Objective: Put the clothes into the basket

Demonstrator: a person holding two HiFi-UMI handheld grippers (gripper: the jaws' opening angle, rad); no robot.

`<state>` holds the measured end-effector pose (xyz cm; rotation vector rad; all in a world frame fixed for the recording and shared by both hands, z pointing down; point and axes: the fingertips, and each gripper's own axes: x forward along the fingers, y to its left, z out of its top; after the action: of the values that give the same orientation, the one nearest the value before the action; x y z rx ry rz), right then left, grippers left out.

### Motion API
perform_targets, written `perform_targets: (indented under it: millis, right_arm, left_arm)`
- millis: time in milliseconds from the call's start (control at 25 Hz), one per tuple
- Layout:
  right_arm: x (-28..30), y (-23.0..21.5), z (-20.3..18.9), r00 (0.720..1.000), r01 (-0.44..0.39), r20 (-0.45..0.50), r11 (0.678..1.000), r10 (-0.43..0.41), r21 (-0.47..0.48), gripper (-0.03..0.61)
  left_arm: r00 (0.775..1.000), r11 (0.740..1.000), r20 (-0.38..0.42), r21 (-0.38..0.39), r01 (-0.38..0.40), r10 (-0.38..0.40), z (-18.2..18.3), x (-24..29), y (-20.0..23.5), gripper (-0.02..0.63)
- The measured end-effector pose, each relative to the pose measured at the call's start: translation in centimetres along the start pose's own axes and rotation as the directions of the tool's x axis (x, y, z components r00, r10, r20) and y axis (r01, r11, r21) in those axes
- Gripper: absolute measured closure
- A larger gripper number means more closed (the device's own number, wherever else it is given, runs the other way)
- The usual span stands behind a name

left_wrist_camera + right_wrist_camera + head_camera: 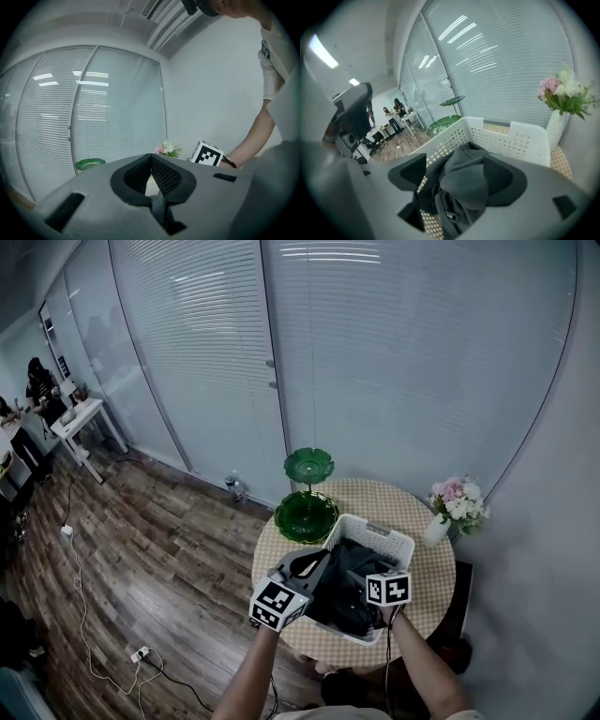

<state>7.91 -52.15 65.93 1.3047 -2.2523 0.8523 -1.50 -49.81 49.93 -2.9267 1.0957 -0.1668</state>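
Slatted blinds and glass partitions enclose the room, and a round bench (428, 579) under a checked cloth stands on the wood-plank floor. The right hand-held gripper (459, 176) reaches into the basket (380, 532) with its jaws spread wide. The dark clothes (345, 594) lie bunched between and below the pads, and neither pad presses on the fabric. This position is consistent with a release: the garment rests on the basket floor under its own weight and needs no grip to stay in place. The left hand-held gripper (151, 161) is at the basket's left rim with its jaw tips together and nothing between them. It appears to be held clear so that it does not obstruct the drop. The white perforated basket occupies the middle of the bench, toward the near edge, within reach of both arms. A two-tier green dish stand (307, 516) sits at the far-left edge. A vase of flowers (457, 502) sits at the far-right edge. Both are apart from the basket and outside the working path. No clothing is visible on the bench outside the basket, so the task appears close to complete.
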Motion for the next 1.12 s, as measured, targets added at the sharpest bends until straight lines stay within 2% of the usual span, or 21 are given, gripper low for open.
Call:
perform_targets:
  millis: [440,480,560,720,880,1120]
  right_arm:
    - [-0.1,2.6,2.8,0.993,-0.083,0.079,0.995,0.087,-0.055,0.229]
    - [-0.1,2.8,3.2,0.992,-0.088,0.089,0.994,0.093,-0.057,0.259]
    - [-0.2,3.1,3.8,0.989,-0.095,0.106,0.993,0.102,-0.066,0.378]
    - [-0.6,4.2,4.7,0.984,-0.116,0.125,0.988,0.129,-0.106,0.513]
    - [-1.5,5.6,5.5,0.975,-0.145,0.151,0.979,0.166,-0.141,0.549]
    - [-4.3,8.4,5.8,0.953,-0.188,0.190,0.953,0.236,-0.239,0.557]
  left_arm:
    - [1.000,1.000,-0.008,0.003,-0.003,0.003,-0.1,-0.6,-0.3,0.600]
    - [1.000,1.000,-0.008,0.002,-0.006,0.006,-0.1,-0.7,-0.2,0.600]
    - [1.000,1.000,-0.007,0.001,-0.009,0.009,-0.1,-0.7,-0.1,0.600]
    - [1.000,1.000,0.000,0.002,-0.011,0.011,-0.4,-0.9,-0.2,0.600]
    - [1.000,1.000,-0.001,-0.003,-0.013,0.013,-0.5,-1.4,-0.2,0.600]
    - [1.000,1.000,-0.001,0.002,0.003,-0.003,-0.9,-2.2,-1.6,0.600]
